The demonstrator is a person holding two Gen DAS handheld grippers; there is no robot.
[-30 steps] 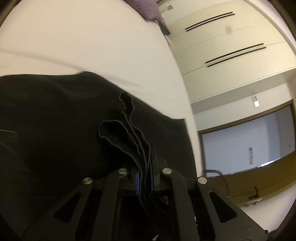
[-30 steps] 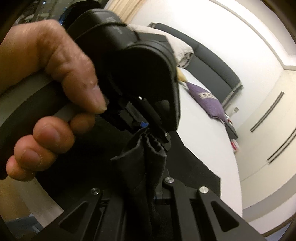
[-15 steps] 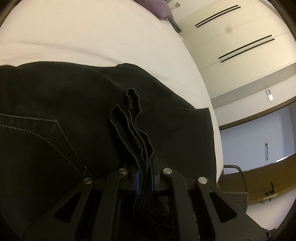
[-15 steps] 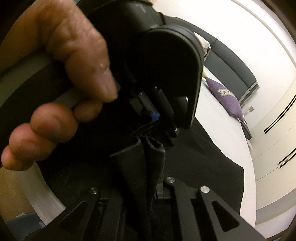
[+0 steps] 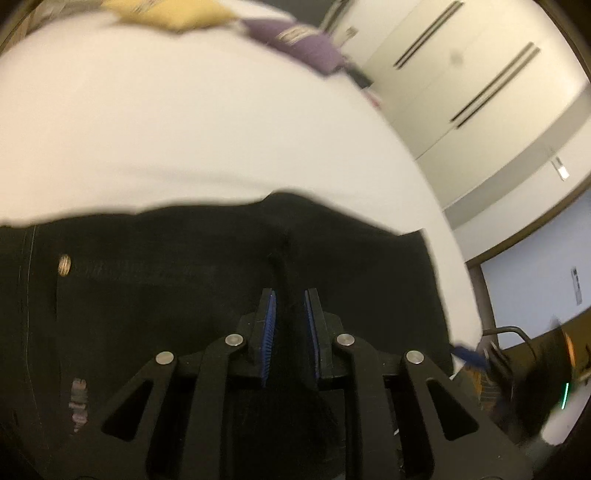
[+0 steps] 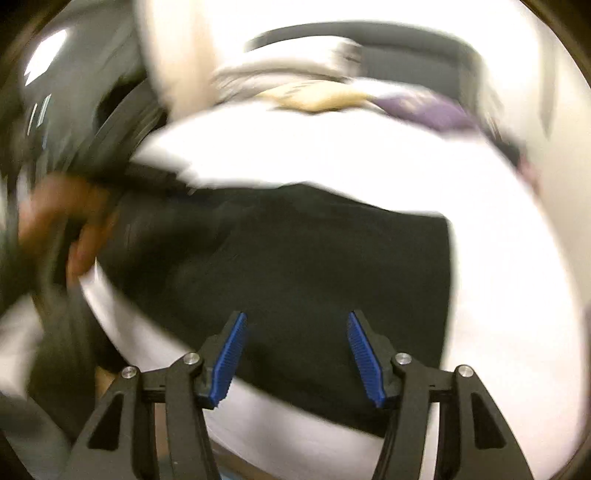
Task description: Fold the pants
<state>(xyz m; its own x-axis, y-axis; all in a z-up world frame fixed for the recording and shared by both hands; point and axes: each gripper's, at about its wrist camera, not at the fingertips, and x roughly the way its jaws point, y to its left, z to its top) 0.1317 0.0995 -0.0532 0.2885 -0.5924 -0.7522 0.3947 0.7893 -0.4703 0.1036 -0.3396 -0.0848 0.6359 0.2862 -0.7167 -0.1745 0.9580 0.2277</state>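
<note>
The black pants [image 5: 184, 295] lie spread on the white bed [image 5: 184, 129], reaching the near edge and stopping short of the bed's right-hand edge, where a strip of white sheet shows. In the left wrist view a brass button [image 5: 64, 264] and pale stitching show on the cloth toward the left side; the far edge of the garment runs roughly straight across the sheet. In the right wrist view the pants [image 6: 314, 258] form a dark, roughly squared panel with white sheet [image 6: 498, 295] on the far and right sides.

Left gripper [image 5: 290, 314]: jaws a narrow way apart and opening. A gathered ridge of black cloth stands up between the blue pads [image 5: 269, 332]; whether the pads still press on it cannot be told, as a slim gap shows on each side.

Right gripper [image 6: 295, 347]: jaws wide apart and opening, blue pads [image 6: 226, 360] clear of any cloth. Nothing is between them; the pants lie below.

A hand [image 6: 66, 225], heavily blurred, shows at the left edge of the right wrist view. A yellow cushion [image 5: 166, 16] and a purple cushion [image 5: 295, 40] sit at the far end of the bed, well apart from the pants. White wardrobe doors [image 5: 461, 74] stand beyond the right edge
</note>
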